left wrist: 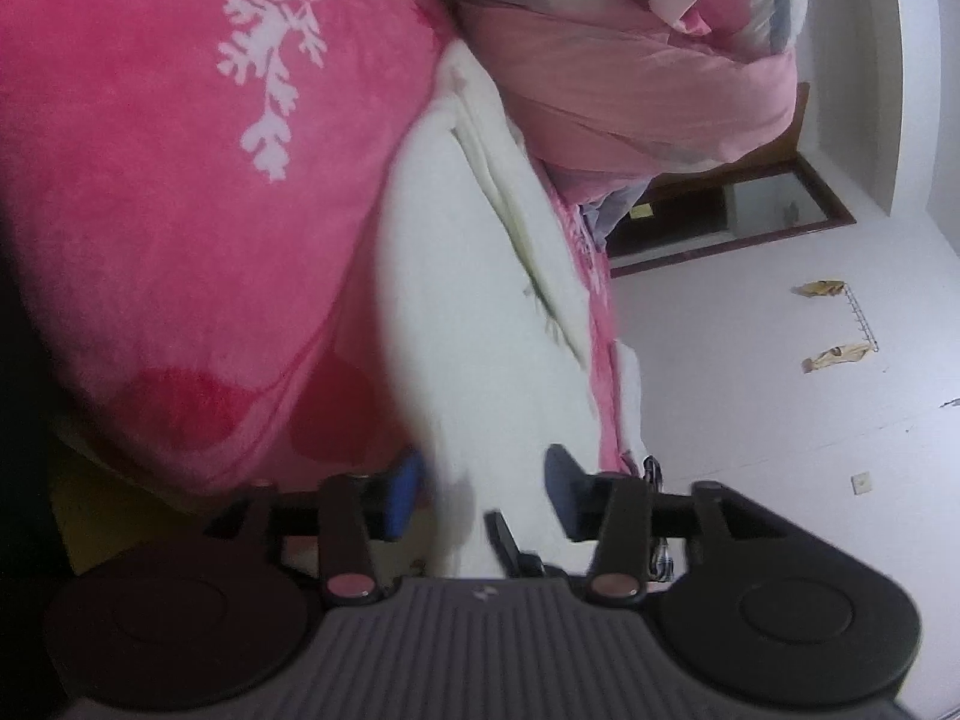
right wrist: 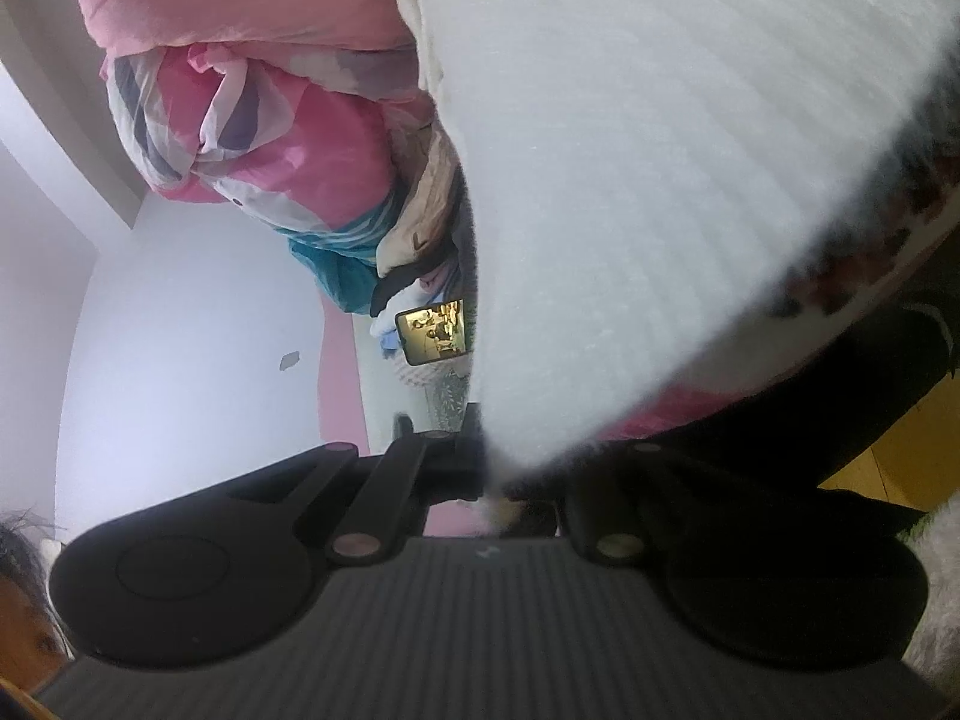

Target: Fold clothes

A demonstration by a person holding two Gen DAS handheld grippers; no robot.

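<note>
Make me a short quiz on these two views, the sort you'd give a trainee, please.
1. True or false: the right gripper has its jaws shut on the white garment.
2. In the left wrist view, what is printed on the pink blanket? A) white leaf sprigs B) blue stripes C) black dots
3. Fill in: in the right wrist view, just left of the garment's edge, a ____ shows with its screen lit.

Key: 1 true; 2 A; 3 phone.
</note>
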